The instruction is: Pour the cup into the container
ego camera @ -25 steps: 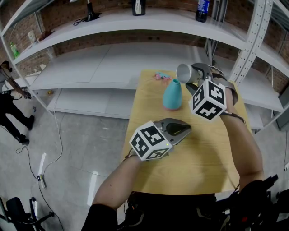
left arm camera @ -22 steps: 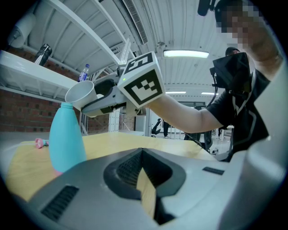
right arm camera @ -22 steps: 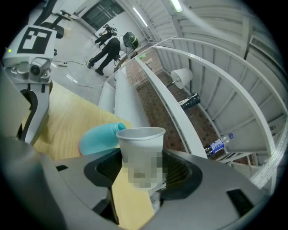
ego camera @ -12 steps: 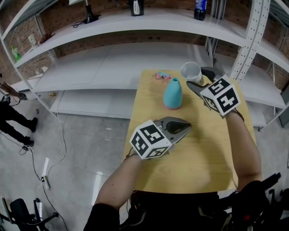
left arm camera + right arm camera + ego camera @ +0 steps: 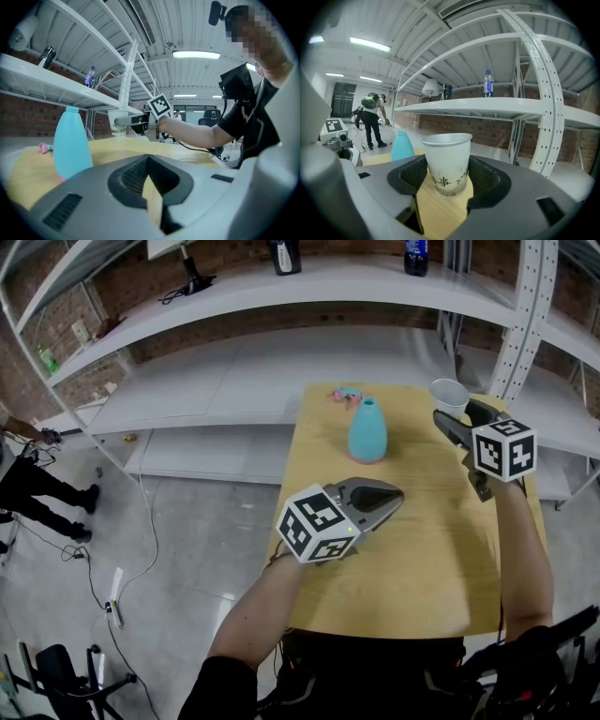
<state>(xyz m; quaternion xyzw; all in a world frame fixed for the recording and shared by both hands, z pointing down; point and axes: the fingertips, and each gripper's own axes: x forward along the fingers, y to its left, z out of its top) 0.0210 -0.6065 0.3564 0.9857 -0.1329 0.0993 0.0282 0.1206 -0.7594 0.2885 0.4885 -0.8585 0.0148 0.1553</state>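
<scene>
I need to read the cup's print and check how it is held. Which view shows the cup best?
The right gripper view: the cup stands upright and close up, clamped in the right claw, with its print visible. The head view shows it small, from above. The left gripper view shows it far off and tiny.

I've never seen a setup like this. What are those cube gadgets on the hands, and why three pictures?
No robot here: a person holds a two-jawed tool, called a gripper, in each hand; the patterned cubes are part of those tools. One picture comes from a camera on the person's head, looking down; the other two from cameras riding on each gripper. On the wooden table are a blue bottle-shaped container and some small pink bits. The right gripper holds a white paper cup upright between its jaws. The left gripper has its jaws together and holds nothing.
</scene>
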